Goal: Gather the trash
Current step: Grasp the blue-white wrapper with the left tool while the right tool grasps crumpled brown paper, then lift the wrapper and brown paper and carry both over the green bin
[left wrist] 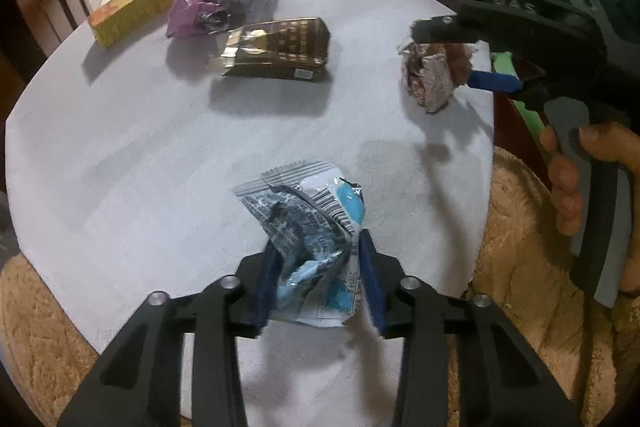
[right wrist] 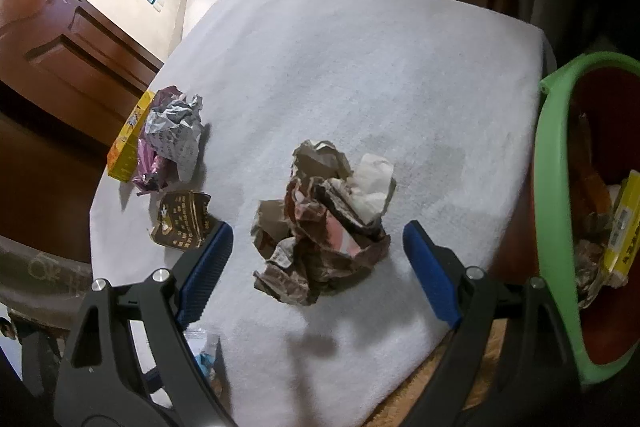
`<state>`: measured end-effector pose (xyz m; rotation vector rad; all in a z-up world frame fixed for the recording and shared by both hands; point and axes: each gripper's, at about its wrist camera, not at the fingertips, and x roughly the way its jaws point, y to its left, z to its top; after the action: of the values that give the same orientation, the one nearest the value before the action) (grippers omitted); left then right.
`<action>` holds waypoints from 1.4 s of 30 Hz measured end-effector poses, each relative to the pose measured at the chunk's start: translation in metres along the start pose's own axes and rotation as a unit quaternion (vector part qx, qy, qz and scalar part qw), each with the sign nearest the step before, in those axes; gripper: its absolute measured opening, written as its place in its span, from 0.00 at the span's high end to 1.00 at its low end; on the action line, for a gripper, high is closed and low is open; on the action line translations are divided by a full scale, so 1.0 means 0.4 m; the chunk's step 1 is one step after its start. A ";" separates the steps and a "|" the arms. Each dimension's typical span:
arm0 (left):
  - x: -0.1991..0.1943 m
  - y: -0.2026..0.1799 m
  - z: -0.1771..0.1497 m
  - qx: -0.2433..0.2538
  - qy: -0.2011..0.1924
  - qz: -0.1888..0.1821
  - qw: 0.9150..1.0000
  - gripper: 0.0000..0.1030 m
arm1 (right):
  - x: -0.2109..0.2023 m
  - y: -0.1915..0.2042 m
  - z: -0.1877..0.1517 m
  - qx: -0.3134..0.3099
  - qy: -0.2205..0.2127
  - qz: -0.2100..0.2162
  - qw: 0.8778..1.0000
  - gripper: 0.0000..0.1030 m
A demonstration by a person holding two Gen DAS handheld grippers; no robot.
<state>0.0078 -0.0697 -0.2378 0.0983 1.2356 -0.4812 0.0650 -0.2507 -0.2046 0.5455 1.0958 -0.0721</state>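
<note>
My left gripper (left wrist: 316,267) is pinching a crumpled blue wrapper (left wrist: 308,227) at the near edge of the white table (left wrist: 140,147). My right gripper (right wrist: 318,259) is hanging spread around a brown crumpled wrapper (right wrist: 324,219), seemingly not touching it. A green bin (right wrist: 552,187) is standing just right of the table; open cloth is lying beyond.

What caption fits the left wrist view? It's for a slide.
Left gripper pinches a crumpled blue wrapper on the grey table.
</note>
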 end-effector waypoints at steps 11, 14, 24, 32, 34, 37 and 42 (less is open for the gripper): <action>-0.109 -0.004 0.029 0.007 -0.093 0.059 0.994 0.69 | -0.054 -0.005 -0.003 0.015 -0.013 0.062 0.998 0.62; -0.162 -0.006 0.052 0.006 -0.125 0.064 0.990 0.69 | -0.110 0.000 0.004 0.023 -0.034 0.092 0.995 0.63; -0.339 -0.025 0.155 -0.010 -0.225 0.085 0.971 0.69 | -0.298 0.023 0.040 0.025 -0.118 0.166 0.979 0.63; -0.403 -0.063 0.203 -0.016 -0.253 0.074 0.964 0.69 | -0.360 0.035 0.048 0.020 -0.138 0.197 0.970 0.63; -0.409 -0.076 0.209 -0.013 -0.259 0.070 0.963 0.69 | -0.374 0.031 0.052 0.017 -0.142 0.203 0.969 0.63; -0.419 -0.097 0.214 -0.003 -0.266 0.069 0.962 0.69 | -0.394 0.025 0.050 0.014 -0.149 0.208 0.967 0.63; -0.430 -0.127 0.222 0.003 -0.274 0.064 0.960 0.69 | -0.419 -0.007 0.049 0.021 -0.161 0.217 0.962 0.63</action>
<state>0.0238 -0.0928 -0.0398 0.0451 0.6780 -0.3648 0.0015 -0.2969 -0.0550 0.7727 0.6407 0.1945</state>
